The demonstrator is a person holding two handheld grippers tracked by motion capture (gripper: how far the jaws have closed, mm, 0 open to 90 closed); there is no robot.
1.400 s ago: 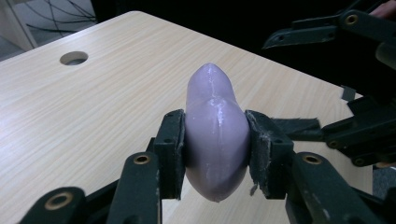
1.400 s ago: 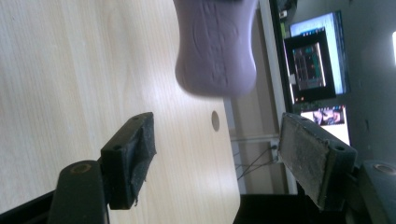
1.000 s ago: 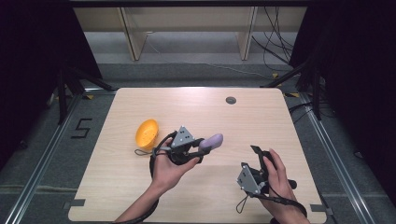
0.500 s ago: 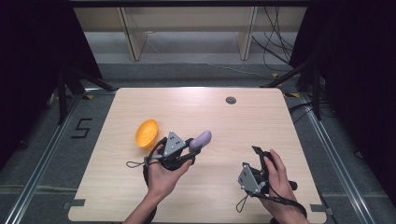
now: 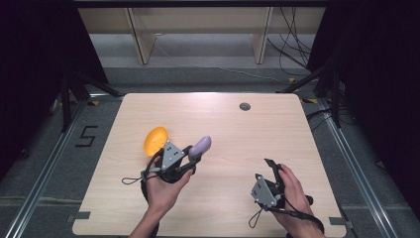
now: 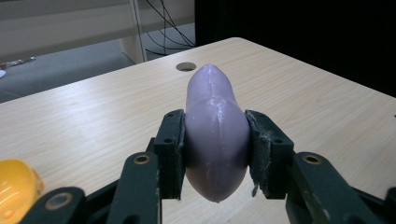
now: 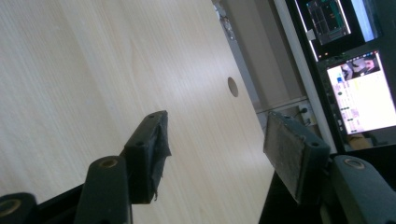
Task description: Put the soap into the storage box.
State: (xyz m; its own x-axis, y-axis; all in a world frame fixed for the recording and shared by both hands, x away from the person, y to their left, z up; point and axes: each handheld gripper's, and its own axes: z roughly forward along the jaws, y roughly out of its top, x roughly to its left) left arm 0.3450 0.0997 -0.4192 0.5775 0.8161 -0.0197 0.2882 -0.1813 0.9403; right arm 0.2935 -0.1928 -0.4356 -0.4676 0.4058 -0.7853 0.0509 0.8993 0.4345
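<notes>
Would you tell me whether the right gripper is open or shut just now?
Open. In the right gripper view, the right gripper has its jaws spread wide apart with nothing between them, only bare table beyond.

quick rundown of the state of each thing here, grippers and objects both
left gripper: shut on the purple object, held off the table
right gripper: open, holding nothing
purple object: clamped between the left jaws, tip pointing away
orange object: lying on the table, beside the left gripper
table: bare wood, small round hole near the far edge
</notes>
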